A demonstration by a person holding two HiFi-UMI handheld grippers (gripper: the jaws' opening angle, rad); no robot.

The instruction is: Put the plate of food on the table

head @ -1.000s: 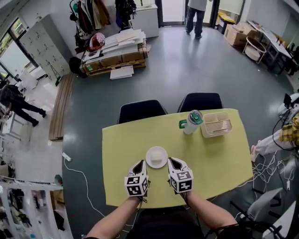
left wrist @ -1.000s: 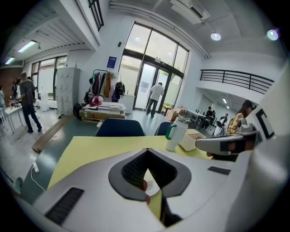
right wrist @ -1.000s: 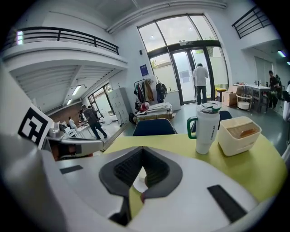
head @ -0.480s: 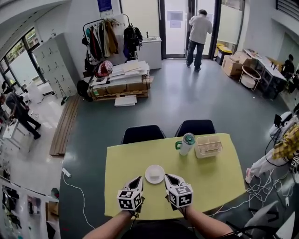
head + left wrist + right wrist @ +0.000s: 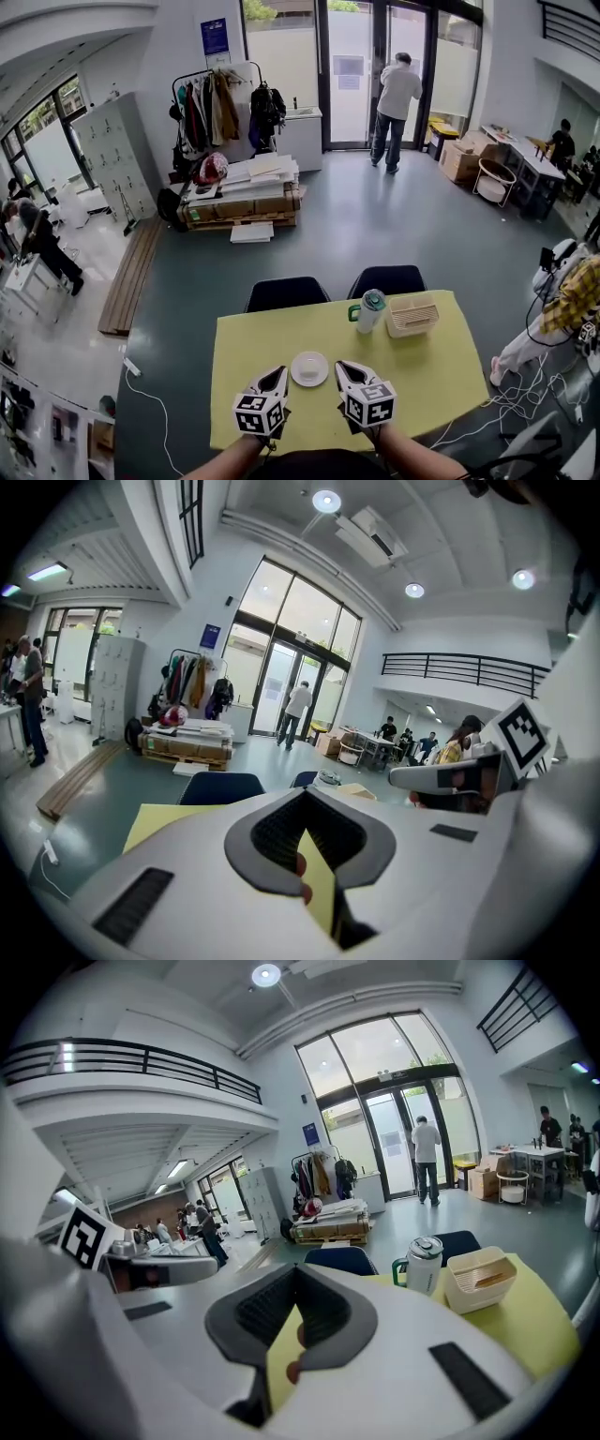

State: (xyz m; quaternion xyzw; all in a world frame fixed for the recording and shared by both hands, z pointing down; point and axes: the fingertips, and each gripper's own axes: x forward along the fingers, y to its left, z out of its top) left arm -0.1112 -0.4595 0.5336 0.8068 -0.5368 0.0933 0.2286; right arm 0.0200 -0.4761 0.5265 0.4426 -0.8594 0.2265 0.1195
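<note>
Bottle (image 5: 370,310) and basket (image 5: 412,316) crowd the table (image 5: 272,349), far right.

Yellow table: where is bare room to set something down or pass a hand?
Free on the yellow table: the left half, left of the plate; the right front, between basket and near edge. Crowded: far right, where bottle and basket stand close; near middle, plate between left tool and right tool.

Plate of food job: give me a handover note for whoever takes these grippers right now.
Left gripper: jaws together, holding nothing.
Right gripper: the same.
Both are at the near side of the yellow table.
The white plate lies flat on the table between their tips, touched by neither. What is on it is too small to make out.
Done: the plate looks placed.
Left: probably nothing but pulling back.
</note>
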